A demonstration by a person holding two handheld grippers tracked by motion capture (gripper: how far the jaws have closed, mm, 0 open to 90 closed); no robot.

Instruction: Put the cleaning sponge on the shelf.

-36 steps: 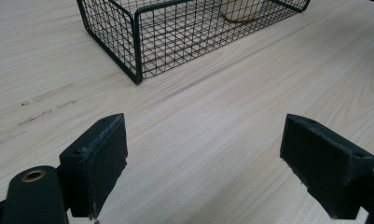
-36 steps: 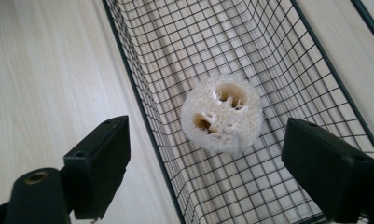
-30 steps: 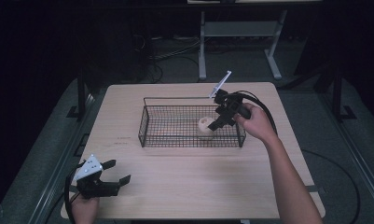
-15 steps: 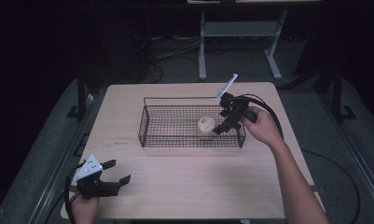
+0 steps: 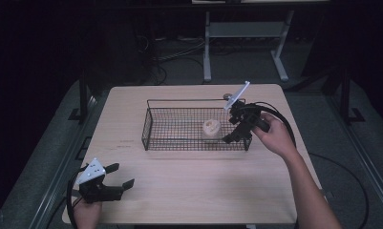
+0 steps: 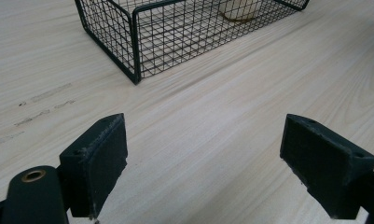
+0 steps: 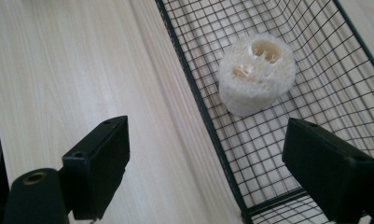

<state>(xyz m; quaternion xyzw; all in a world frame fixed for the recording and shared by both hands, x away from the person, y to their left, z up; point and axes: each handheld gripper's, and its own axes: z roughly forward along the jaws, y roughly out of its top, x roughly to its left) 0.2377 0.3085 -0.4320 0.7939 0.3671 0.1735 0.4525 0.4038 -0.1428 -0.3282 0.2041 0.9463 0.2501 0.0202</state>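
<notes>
Loofah (image 7: 257, 73) inside basket (image 5: 151, 124) | right tool (image 5: 234, 133) spread astride basket corner

This looks like a lab or test room. A plain wooden tabletop (image 5: 189, 200) stands alone on a grey floor (image 5: 342, 143). The room is dark. Cables (image 5: 175, 55) and a metal frame (image 5: 241, 43) sit behind.

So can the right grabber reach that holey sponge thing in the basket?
Probably yes. The right gripper hangs open by the wire basket end, the basket has no lid, and the loofah piece lies bare just ahead.
</notes>
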